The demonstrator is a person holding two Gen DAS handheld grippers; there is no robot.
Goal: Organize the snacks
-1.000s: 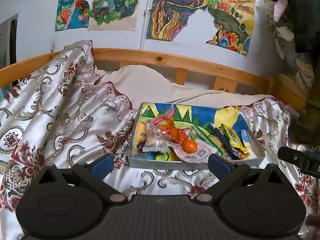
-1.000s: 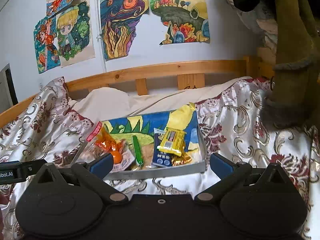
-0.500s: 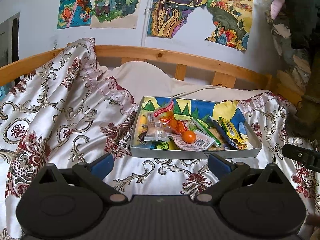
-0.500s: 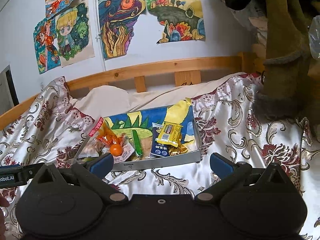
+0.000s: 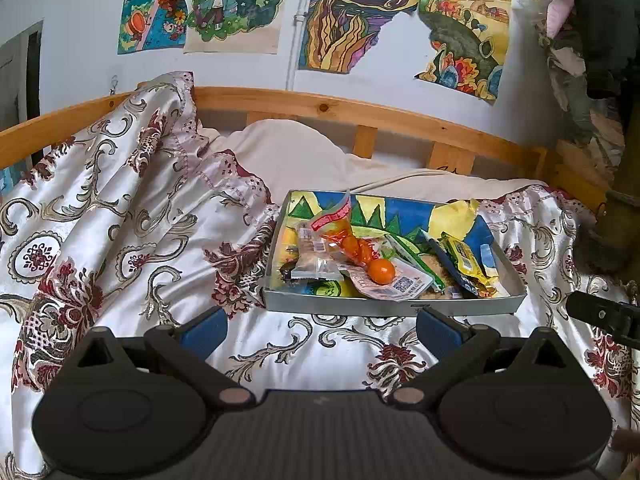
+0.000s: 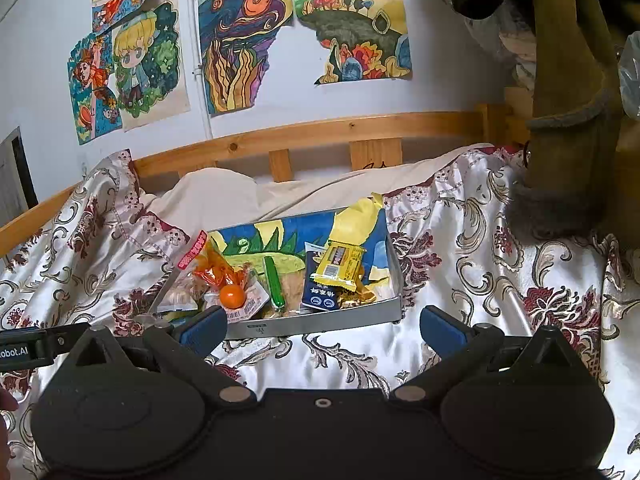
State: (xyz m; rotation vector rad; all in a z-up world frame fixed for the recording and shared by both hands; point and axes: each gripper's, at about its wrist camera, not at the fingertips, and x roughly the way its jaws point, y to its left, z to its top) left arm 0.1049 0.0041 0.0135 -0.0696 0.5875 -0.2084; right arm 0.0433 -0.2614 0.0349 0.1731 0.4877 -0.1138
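Slippery satin bedspread carries the tray of snacks; both the left gripper and right gripper hover short of it, jaws wide apart, empty. Nudging the tray could slide it, rolling the orange ball out

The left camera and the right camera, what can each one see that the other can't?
Only the left camera shows the left claw, open and empty, with the tip of the other tool at its right edge. Only the right camera shows the right claw, also open and empty, plus a crinkly plastic bag at the far right. Both show the snack tray on the flowery bedspread, the little orange ball, the yellow wrapper, the wooden bed rail and the wall drawings.
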